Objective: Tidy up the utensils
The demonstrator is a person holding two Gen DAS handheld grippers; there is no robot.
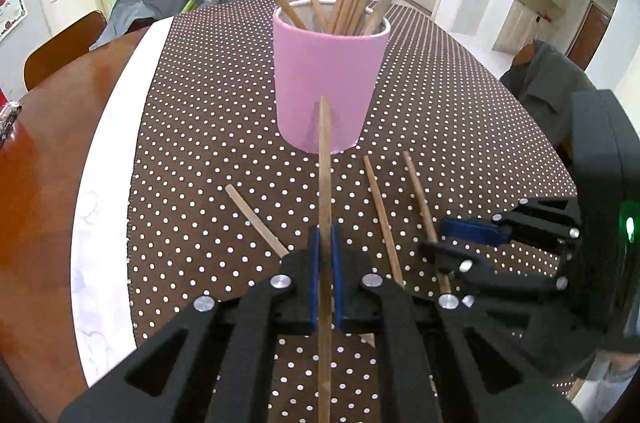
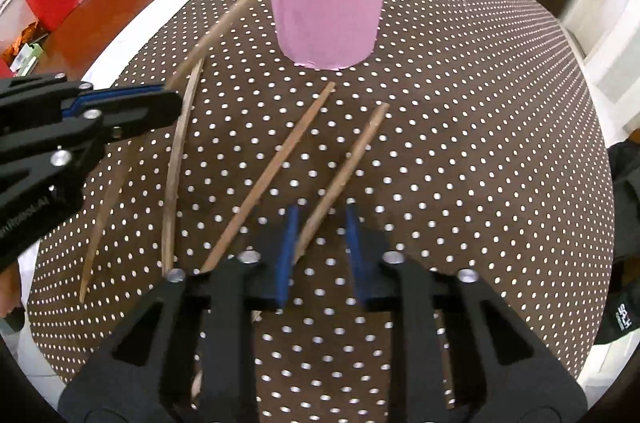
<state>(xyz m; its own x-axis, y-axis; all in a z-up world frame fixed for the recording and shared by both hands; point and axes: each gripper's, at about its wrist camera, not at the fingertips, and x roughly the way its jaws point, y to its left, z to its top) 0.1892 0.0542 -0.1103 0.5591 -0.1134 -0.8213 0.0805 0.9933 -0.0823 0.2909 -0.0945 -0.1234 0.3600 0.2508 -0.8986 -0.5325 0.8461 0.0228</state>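
Right up close, one chopstick (image 1: pixel 325 223) is clamped tight in the left gripper (image 1: pixel 325 263), its long axis aimed at the pink cup (image 1: pixel 330 79). A loose chopstick (image 2: pixel 340 179) is straddled by the right gripper (image 2: pixel 320 247), pads not pressing yet. Open dotted cloth (image 1: pixel 200 143) is seen leftward, up to its white edge.

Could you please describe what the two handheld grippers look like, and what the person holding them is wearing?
Both the left gripper and the right gripper are black plastic linkages with cut-out arms, silver round pins and blue finger pads. The left body carries partly legible white lettering, the right a green light. A dark sleeve with a small white logo shows.
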